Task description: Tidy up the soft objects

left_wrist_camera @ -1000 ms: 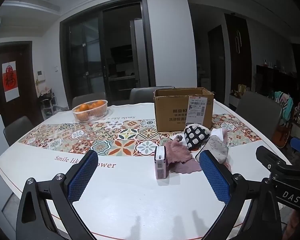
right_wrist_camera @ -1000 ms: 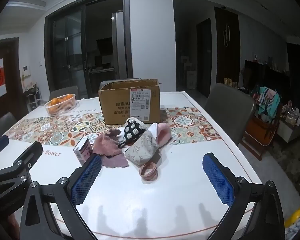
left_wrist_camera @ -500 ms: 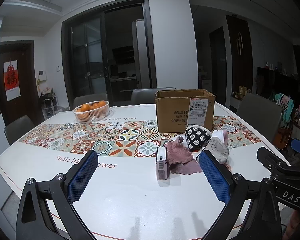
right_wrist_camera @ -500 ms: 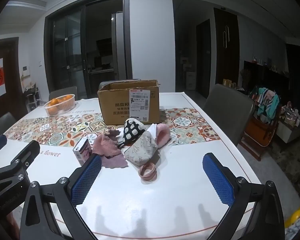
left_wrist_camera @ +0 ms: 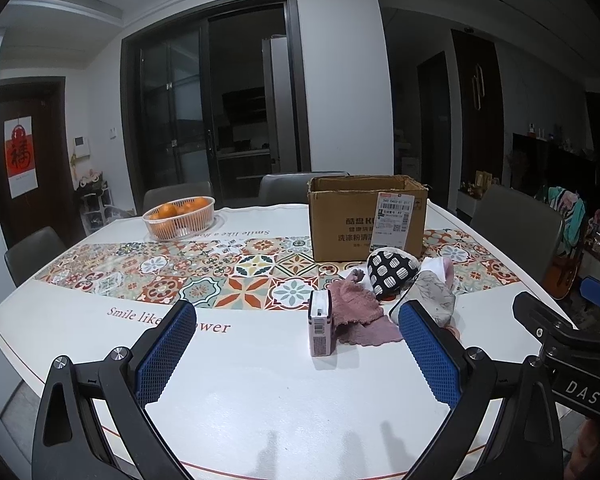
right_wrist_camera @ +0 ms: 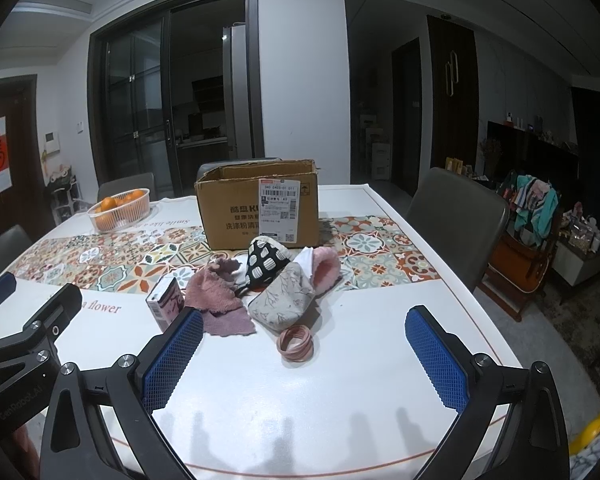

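Both claws released above a white worktop, soft things heaped in front of an open carton.

The worktop (right_wrist_camera: 360,380) carries a tiled-pattern runner (left_wrist_camera: 220,268) across its middle, with a cardboard box (right_wrist_camera: 256,208), flaps open, standing on it and a basket of oranges (left_wrist_camera: 179,218) well apart to the left. Just in front of the box lies the heap: a grey floral slipper (right_wrist_camera: 284,300) with pink fleece lining, a black-and-white patterned pouch (right_wrist_camera: 266,262) touching it, and a mauve cloth (right_wrist_camera: 218,300) spread beside them. A small pink carton (left_wrist_camera: 320,326) stands upright against the cloth's left edge; a pink hair-tie coil (right_wrist_camera: 296,344) rests near the slipper's toe. The left claw (left_wrist_camera: 296,356) and right claw (right_wrist_camera: 304,360) hang wide apart, holding nothing.
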A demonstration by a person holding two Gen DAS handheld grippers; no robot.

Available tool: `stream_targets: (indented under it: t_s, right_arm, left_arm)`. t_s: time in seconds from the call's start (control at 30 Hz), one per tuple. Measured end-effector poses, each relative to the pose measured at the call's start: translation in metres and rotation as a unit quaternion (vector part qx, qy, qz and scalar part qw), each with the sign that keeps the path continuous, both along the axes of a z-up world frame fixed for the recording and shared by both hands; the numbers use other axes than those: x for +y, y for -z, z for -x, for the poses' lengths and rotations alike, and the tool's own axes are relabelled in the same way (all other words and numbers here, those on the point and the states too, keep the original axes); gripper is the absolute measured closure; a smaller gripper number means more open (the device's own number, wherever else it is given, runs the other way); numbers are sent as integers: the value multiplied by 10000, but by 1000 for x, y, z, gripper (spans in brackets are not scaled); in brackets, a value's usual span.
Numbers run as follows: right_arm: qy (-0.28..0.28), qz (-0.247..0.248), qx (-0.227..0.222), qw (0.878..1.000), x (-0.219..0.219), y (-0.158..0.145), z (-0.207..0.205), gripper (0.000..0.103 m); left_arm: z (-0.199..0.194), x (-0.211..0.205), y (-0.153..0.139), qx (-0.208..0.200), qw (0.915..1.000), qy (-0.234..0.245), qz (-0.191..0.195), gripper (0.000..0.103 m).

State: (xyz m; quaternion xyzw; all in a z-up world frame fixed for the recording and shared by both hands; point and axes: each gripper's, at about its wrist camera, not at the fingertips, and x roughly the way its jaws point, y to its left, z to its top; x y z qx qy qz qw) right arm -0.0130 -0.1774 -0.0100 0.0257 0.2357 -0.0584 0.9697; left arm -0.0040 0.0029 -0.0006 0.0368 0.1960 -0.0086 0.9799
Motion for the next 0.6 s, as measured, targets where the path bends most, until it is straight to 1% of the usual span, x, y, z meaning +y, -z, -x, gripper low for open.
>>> stream_targets:
  t_s: [0.6]
  right_arm:
    - [0, 8, -2, 10000, -1, 0, 0, 0]
  left_arm:
    - [-2, 1, 3, 26, 10000, 19, 25, 0]
